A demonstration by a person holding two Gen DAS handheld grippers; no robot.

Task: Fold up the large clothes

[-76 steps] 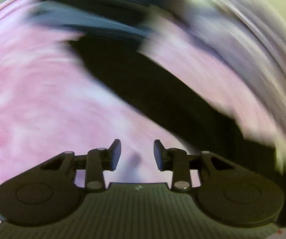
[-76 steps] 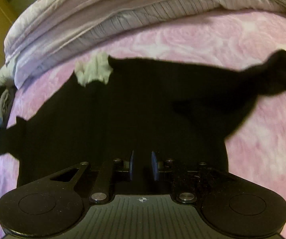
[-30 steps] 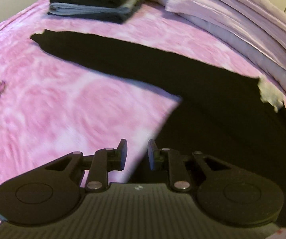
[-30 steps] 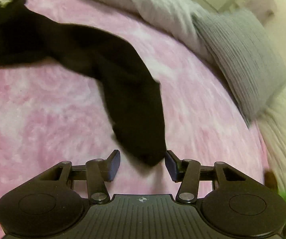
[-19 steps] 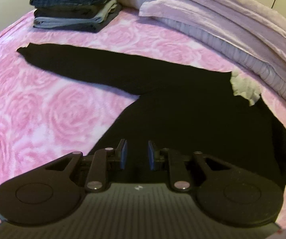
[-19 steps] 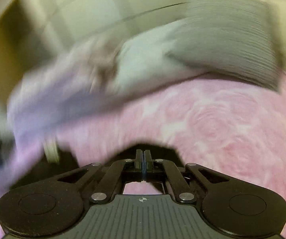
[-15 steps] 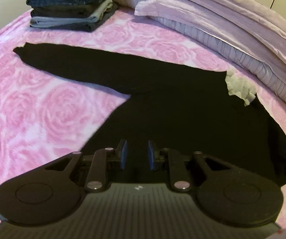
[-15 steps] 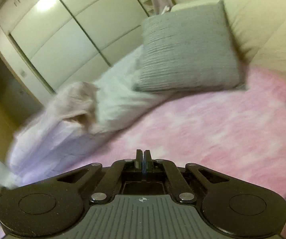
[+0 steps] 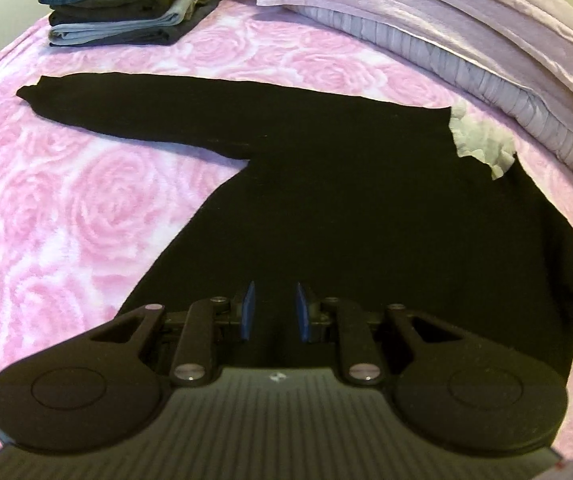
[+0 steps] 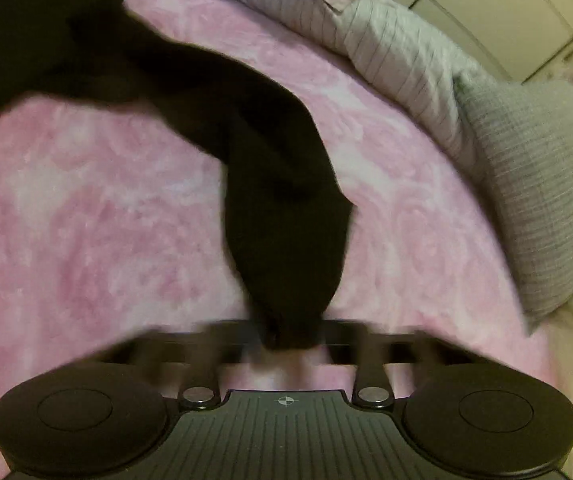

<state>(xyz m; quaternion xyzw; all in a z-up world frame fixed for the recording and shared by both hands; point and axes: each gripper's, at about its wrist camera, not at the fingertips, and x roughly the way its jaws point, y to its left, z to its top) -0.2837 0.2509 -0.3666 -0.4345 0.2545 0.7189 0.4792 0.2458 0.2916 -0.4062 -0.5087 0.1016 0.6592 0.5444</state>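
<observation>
Black sweater (image 9: pixel 346 200) lies flat on pink bed (image 9: pixel 66 200), right sleeve (image 10: pixel 282 208) running lengthwise straight away from right claw (image 10: pixel 286 344), clamped on its cuff, while left claw (image 9: pixel 273 312), slightly apart w/ nothing gripped, hovers over near hem.

The sweater (image 9: pixel 326 184) is plain black, with a pale cream, faintly quilted lining (image 9: pixel 482 146) showing at its neck. The bed cover (image 9: pixel 86 208) under it is pink with a pattern of large paler roses. The folded quilt (image 9: pixel 466 40) at the far edge is lilac over a grey-lilac ribbed layer. The stack of folded clothes (image 9: pixel 126 4) runs through denim blue, dark olive, pale grey and charcoal. In the right wrist view the pillow (image 10: pixel 534 184) looks grey with fine ribbing, though that view is blurred. The left tongs (image 9: pixel 273 316) are black with blue pads (image 9: pixel 248 314).
</observation>
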